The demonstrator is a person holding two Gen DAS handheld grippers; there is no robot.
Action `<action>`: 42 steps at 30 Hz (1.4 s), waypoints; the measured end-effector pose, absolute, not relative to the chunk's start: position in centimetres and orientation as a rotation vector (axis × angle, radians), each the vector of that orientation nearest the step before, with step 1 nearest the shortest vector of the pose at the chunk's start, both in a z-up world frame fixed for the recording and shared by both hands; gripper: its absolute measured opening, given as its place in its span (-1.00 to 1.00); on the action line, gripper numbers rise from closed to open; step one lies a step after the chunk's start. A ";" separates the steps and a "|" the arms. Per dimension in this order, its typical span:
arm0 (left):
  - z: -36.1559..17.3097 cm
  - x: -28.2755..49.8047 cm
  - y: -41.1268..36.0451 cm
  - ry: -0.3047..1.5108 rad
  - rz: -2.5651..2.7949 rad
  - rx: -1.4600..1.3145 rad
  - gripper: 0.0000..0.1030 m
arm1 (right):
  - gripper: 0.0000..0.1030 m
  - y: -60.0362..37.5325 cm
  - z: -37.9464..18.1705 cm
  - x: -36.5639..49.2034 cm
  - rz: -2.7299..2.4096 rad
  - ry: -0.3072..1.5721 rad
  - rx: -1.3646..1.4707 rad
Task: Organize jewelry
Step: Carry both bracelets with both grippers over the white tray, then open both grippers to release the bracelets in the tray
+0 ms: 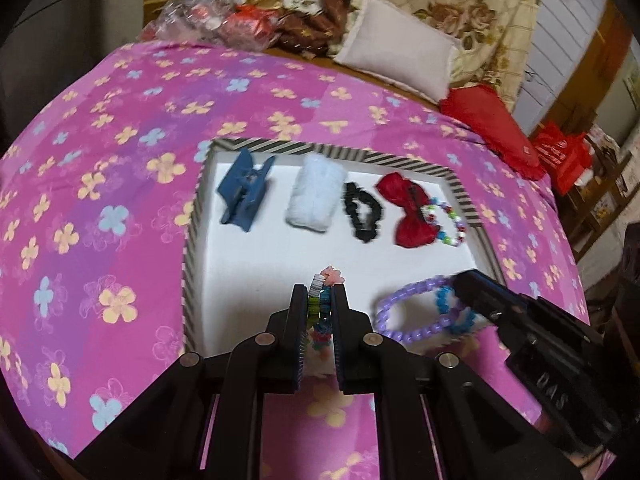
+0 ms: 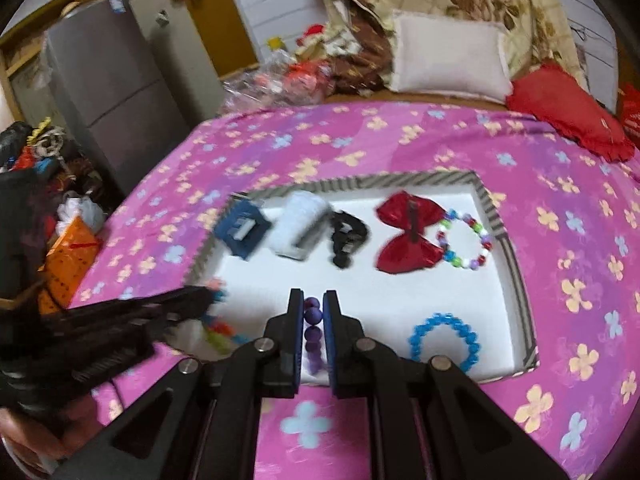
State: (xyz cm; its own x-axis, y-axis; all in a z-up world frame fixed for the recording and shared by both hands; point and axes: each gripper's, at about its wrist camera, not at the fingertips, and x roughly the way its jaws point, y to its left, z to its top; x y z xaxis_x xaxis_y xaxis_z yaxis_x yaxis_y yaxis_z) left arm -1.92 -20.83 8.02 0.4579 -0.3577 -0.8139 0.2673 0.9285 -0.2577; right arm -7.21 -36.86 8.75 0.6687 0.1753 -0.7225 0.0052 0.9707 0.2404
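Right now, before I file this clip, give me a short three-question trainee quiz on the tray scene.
1. True or false: the left gripper holds nothing.
2. What does the right gripper grip: A purple bracelet, B red bow, C blue hair clip?
3. Which item lies between the white hair clip and the red bow?

Key: 1 false, it pinches a colourful bracelet. 2 A. 3 the black scrunchie.
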 end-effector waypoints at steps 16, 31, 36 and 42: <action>3.7 1.5 -21.9 1.096 -0.329 -0.073 -0.95 | -0.81 -38.7 3.1 -3.3 0.010 0.955 0.186; 5.5 -1.5 -20.1 1.026 -0.284 -0.036 -0.39 | 0.08 -38.8 5.8 -7.2 -0.026 0.892 0.226; 7.1 -4.5 -19.4 0.931 -0.233 0.022 -0.39 | 0.16 -36.8 7.3 -9.8 -0.050 0.831 0.172; 8.6 -7.4 -18.5 0.860 -0.216 0.038 -0.39 | 0.22 -34.9 8.8 -12.4 -0.061 0.780 0.133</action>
State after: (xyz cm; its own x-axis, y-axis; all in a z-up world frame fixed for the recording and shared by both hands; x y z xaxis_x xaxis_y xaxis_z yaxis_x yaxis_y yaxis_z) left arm -7.41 -18.45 8.62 0.6315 -0.1739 -0.7556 0.2043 0.9774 -0.0542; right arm -12.40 -34.94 8.81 0.7100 -0.0056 -0.7042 0.1043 0.9898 0.0972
